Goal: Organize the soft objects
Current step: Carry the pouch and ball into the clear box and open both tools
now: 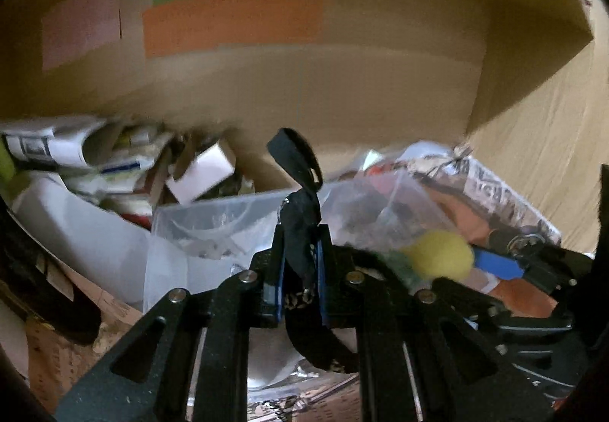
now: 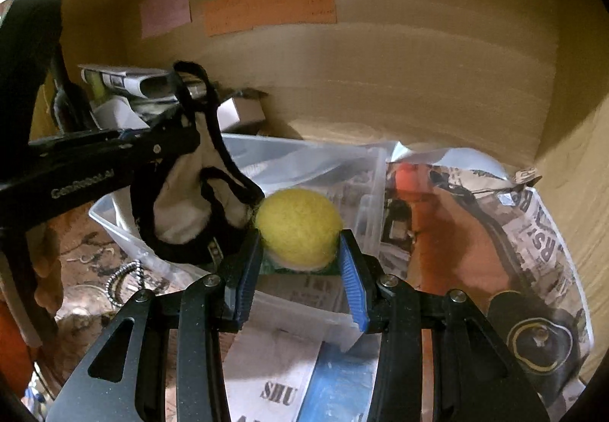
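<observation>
My left gripper (image 1: pixel 300 254) is shut on a black-trimmed cloth piece (image 1: pixel 302 231) with a strap loop sticking up. In the right wrist view the same piece (image 2: pixel 182 208) shows a white fleecy inside and hangs from the left gripper (image 2: pixel 190 132) over a clear plastic bin (image 2: pixel 304 163). My right gripper (image 2: pixel 300 250) is shut on a yellow fuzzy ball (image 2: pixel 298 227) with a green-and-white base, held above the bin. The ball (image 1: pixel 441 254) also shows at the right of the left wrist view.
A large cardboard box wall (image 2: pixel 380 79) with pink, green and orange labels stands behind. Around the bin lie newspaper wraps (image 2: pixel 533 224), small white boxes (image 1: pixel 201 170), papers and a bead chain (image 2: pixel 125 277).
</observation>
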A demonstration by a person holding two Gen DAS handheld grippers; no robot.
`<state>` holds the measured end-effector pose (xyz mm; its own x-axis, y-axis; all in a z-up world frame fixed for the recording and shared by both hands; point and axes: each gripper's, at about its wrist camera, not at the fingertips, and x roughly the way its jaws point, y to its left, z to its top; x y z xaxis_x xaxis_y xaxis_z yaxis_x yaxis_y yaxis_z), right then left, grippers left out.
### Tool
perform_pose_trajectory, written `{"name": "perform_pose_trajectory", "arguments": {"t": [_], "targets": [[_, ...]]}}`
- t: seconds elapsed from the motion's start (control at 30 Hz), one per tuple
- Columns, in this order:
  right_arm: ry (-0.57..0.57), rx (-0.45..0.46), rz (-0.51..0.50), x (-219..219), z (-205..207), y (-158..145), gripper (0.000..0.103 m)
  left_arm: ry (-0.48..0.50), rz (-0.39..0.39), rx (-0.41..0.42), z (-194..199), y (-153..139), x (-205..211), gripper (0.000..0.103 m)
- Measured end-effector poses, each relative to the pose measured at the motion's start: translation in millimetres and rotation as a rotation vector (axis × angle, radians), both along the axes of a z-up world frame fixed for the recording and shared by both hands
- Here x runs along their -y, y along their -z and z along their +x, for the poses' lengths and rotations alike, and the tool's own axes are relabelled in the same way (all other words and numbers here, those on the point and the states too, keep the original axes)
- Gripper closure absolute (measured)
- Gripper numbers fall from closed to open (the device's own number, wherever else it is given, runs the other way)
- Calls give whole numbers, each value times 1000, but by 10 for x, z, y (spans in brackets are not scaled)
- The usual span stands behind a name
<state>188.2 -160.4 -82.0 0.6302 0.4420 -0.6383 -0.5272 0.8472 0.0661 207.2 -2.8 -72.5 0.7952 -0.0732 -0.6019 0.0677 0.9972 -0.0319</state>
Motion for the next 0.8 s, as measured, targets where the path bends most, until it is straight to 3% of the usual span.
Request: {"name": "perform_pose_trajectory", "arguments": {"t": [0.1, 0.17, 0.23, 0.3, 0.43, 0.6, 0.73, 0.8], "targets": [[-3, -4, -11, -14, 5, 17, 65, -7, 14, -38, 57, 104, -32, 91], [-3, 5, -22, -26, -13, 14, 65, -4, 31, -56, 64, 141, -29, 85], [-4, 9, -31, -44, -7, 16, 65, 2, 29, -67, 44, 148, -28, 64], [-6, 7, -37, -52, -13, 18, 63, 8, 16, -68, 4, 133, -33, 51], [-1, 16, -30, -45, -26, -1, 50, 0, 22, -42, -118, 56, -37, 36], [3, 61, -14, -4, -130, -143, 41, 6, -2, 2, -320, -112, -94, 30], [-3, 106, 20, 46, -286, -312, 27, 2, -15, 56, -550, -271, -147, 9], [-14, 132, 38, 58, -399, -405, 19, -6, -17, 87, -691, -345, -180, 5]]}}
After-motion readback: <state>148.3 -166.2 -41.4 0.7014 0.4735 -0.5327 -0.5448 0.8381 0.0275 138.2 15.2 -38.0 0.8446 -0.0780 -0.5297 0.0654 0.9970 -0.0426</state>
